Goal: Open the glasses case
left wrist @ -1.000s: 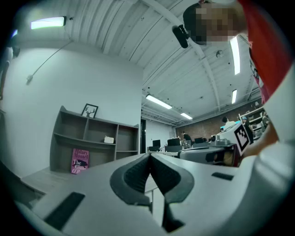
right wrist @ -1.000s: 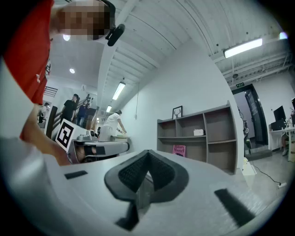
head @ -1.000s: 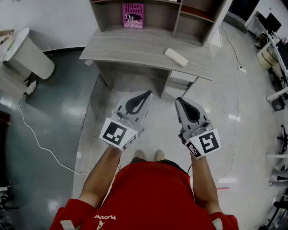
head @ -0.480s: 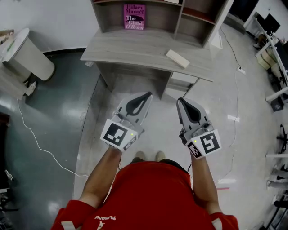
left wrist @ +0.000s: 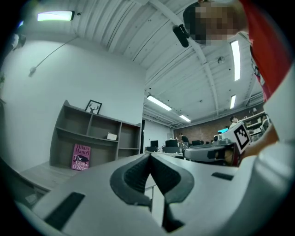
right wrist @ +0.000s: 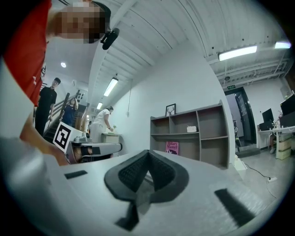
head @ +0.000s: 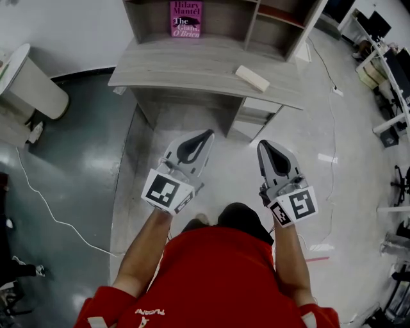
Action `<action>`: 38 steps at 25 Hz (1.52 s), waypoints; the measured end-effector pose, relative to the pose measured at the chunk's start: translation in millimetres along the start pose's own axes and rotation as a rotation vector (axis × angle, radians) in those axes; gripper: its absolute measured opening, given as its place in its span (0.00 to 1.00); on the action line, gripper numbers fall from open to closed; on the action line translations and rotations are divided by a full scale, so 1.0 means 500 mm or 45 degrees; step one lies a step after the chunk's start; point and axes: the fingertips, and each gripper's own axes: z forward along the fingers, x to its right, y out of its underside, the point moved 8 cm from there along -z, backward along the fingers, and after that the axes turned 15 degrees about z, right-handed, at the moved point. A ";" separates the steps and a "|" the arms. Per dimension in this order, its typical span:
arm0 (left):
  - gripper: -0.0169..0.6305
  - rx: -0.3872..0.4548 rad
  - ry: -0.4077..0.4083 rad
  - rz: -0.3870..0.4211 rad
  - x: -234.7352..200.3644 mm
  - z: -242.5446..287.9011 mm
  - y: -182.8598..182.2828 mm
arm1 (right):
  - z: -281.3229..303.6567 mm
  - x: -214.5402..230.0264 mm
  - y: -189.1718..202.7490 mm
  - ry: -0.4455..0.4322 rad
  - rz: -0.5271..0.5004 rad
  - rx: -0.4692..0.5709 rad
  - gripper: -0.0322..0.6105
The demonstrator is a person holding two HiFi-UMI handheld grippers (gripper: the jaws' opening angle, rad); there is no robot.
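Pale polished floor point(head: 234, 166) lies below both grippers, which are held side by side, near each other but not touching, in front of a grey wooden counter point(head: 179, 67). On the left gripper point(head: 206, 133) the jaws are clenched with nothing between them; in the left gripper view its two dark ribbed pads point(left wrist: 138, 173) meet along one line. The right gripper point(head: 263, 145) is the same: its pads point(right wrist: 133, 173) are pressed together at the tips and hold nothing. Each gripper carries a cube with square black-and-white markers at its back end, the left cube point(head: 165, 191) and the right cube point(head: 295, 206), and behind the cubes come the bare forearms and the red shirt point(head: 211, 275) of the person. The glasses case point(head: 252, 78), a cream-white oblong box, lies closed and a little slanted on the right part of the counter, well apart from both grippers and beyond their tips. Behind it stands a grey shelf unit point(head: 269, 25), and a pink book point(head: 186, 19) stands upright in its lower left compartment. Far to the left, on the darker floor, stands a pale bin point(head: 35, 83).
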 end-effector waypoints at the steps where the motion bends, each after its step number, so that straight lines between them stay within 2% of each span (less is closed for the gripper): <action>1: 0.04 -0.001 0.006 -0.006 -0.004 0.000 0.005 | 0.003 0.003 0.003 0.012 0.003 -0.004 0.06; 7: 0.04 -0.003 0.010 -0.012 -0.042 0.033 0.024 | 0.036 0.033 0.002 0.046 -0.006 -0.006 0.06; 14: 0.04 -0.059 0.001 0.016 -0.087 0.113 0.072 | 0.108 0.134 0.011 0.051 -0.015 -0.001 0.06; 21: 0.04 -0.121 0.002 0.055 -0.145 0.269 0.125 | 0.196 0.273 0.000 0.043 -0.065 -0.011 0.06; 30: 0.04 -0.203 0.000 0.085 -0.191 0.468 0.228 | 0.281 0.463 0.010 0.033 0.004 -0.085 0.06; 38: 0.04 -0.323 0.027 0.090 -0.213 0.609 0.309 | 0.356 0.603 0.016 -0.027 -0.008 -0.157 0.06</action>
